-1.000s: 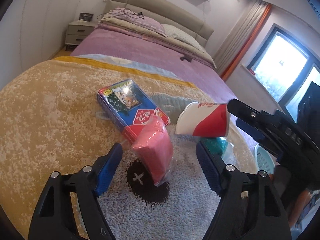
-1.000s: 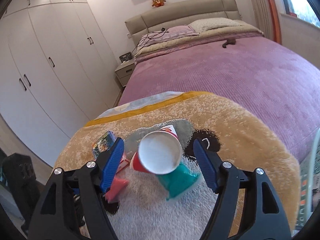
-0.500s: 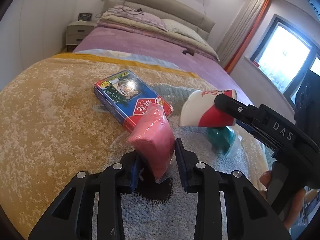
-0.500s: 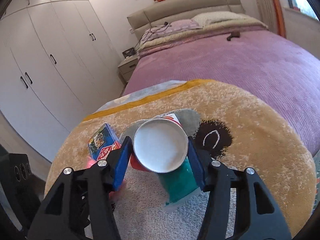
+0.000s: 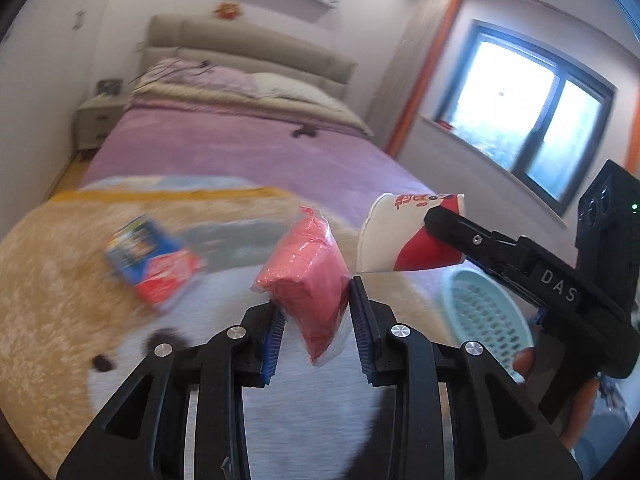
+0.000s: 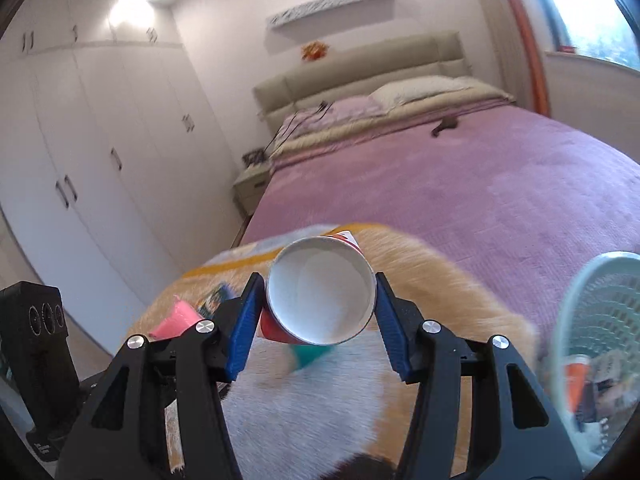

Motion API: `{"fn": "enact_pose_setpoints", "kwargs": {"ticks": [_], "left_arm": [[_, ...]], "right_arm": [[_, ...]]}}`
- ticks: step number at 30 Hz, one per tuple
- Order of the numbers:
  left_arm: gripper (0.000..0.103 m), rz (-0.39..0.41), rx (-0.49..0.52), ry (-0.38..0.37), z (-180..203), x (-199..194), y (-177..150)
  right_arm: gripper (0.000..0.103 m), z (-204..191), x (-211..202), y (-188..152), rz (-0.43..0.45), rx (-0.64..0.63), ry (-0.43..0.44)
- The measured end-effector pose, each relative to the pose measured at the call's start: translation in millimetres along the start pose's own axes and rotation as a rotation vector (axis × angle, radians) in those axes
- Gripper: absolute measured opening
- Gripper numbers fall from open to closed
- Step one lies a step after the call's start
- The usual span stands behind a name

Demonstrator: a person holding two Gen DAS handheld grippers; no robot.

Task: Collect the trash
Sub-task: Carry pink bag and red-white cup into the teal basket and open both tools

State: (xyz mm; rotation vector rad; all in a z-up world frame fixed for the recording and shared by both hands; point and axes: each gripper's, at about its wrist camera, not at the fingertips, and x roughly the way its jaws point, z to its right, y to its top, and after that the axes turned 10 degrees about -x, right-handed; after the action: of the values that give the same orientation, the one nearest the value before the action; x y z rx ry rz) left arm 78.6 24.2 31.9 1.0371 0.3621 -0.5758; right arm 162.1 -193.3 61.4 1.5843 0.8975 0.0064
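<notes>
Your left gripper [image 5: 316,312] is clamped on the pink wrapped packet [image 5: 310,276], its blue pads pressing both sides while the packet stands tilted up out of the jaws, clear of the blanket [image 5: 52,320]. Your right gripper [image 6: 320,312] is clenched around the red and white paper cup [image 6: 320,292], which lies on its side between the pads with its open mouth facing the camera. In the left view the cup [image 5: 404,236] sits just right of the packet, near it but apart. Below and behind, a blue and red box [image 5: 154,258] lies on the tan blanket. A teal packet [image 6: 310,354] shows under the cup. The pale green basket [image 6: 600,320] stands to your right, beside the bed [image 6: 480,184].
</notes>
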Motion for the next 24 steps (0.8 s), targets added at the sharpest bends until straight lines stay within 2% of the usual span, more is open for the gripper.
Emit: {"fn": "enact_pose_setpoints", "kwargs": {"ticks": [7, 11, 18, 24], "left_arm": [[0.030, -0.054, 0.109, -0.129, 91, 25, -11], [0.030, -0.091, 0.169, -0.164, 134, 51, -20], [0.030, -0.200, 0.228, -0.225, 191, 112, -42], [0.030, -0.269, 0.262, -0.218, 209, 153, -62]], "right_arm": [[0.052, 79, -79, -4, 0.084, 0.101, -0.163], [0.052, 120, -109, -13, 0.102, 0.160, -0.262], [0.052, 186, -136, -42, 0.080, 0.280, -0.410], [0.052, 230, -137, -69, 0.037, 0.375, -0.472]]}}
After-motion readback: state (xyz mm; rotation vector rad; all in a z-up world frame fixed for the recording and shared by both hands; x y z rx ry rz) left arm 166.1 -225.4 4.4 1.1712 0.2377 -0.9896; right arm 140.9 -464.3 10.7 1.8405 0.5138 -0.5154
